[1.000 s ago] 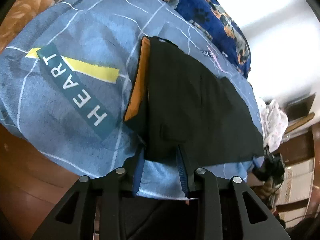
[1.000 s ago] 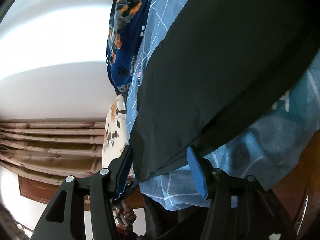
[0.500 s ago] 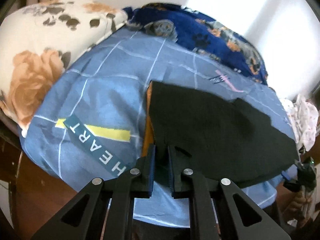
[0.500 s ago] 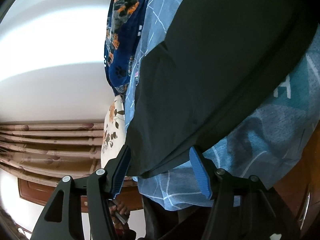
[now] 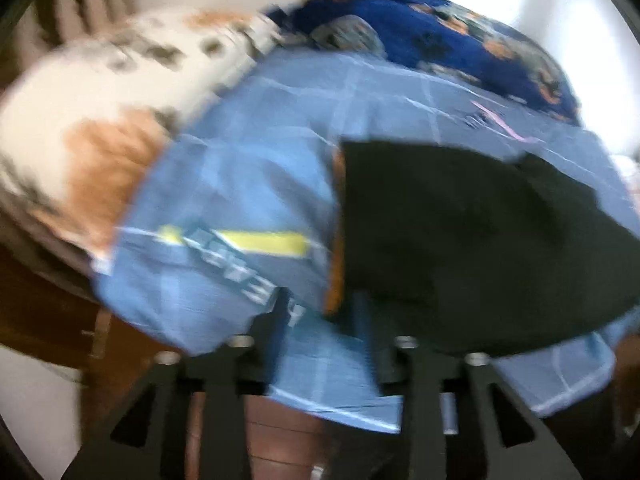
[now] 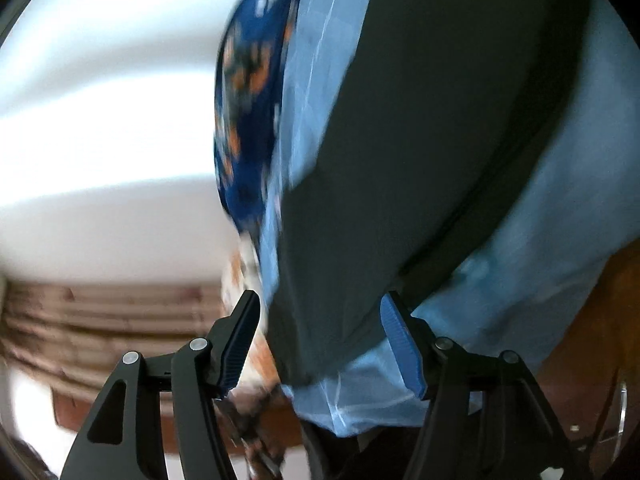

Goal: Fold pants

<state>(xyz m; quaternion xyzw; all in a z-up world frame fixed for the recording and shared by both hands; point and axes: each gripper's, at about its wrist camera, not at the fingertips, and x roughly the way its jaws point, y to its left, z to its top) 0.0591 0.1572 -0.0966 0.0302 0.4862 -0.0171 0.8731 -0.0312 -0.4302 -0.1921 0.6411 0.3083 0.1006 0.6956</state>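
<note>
I am looking through the left wrist view, and it is smearing with blur. The left tool [image 5: 320, 312] is sitting at the bottom middle of the frame with its jaws opening. Only blue sheet [image 5: 240, 168] is showing in the gap between them, and I am seeing nothing gripped. The black pants [image 5: 460, 240] are lying flat on the sheet at centre right, with an orange strip [image 5: 335, 264] running down their left edge. The pants' near corner is lying just beside the right-hand finger [image 5: 362, 312], but the blur is keeping me from telling whether it is touching. A yellow band [image 5: 264, 242] printed on the sheet is showing left of the pants. A white pillow with orange flowers [image 5: 100, 128] is filling the upper left, and a dark blue patterned blanket [image 5: 440, 36] is stretching across the top.

In the right wrist view, the right tool [image 6: 320, 320] is standing at the bottom with its jaws wide apart. The pants [image 6: 420, 140] are running from the upper right down into that gap, and their lower end is lying between the blue pads [image 6: 400, 344] without either pad pressing on it. The sheet [image 6: 560, 220] is showing on both sides of the pants. The blanket [image 6: 248, 92] is hanging at upper centre, beside a bright white wall [image 6: 100, 120] on the left.
</note>
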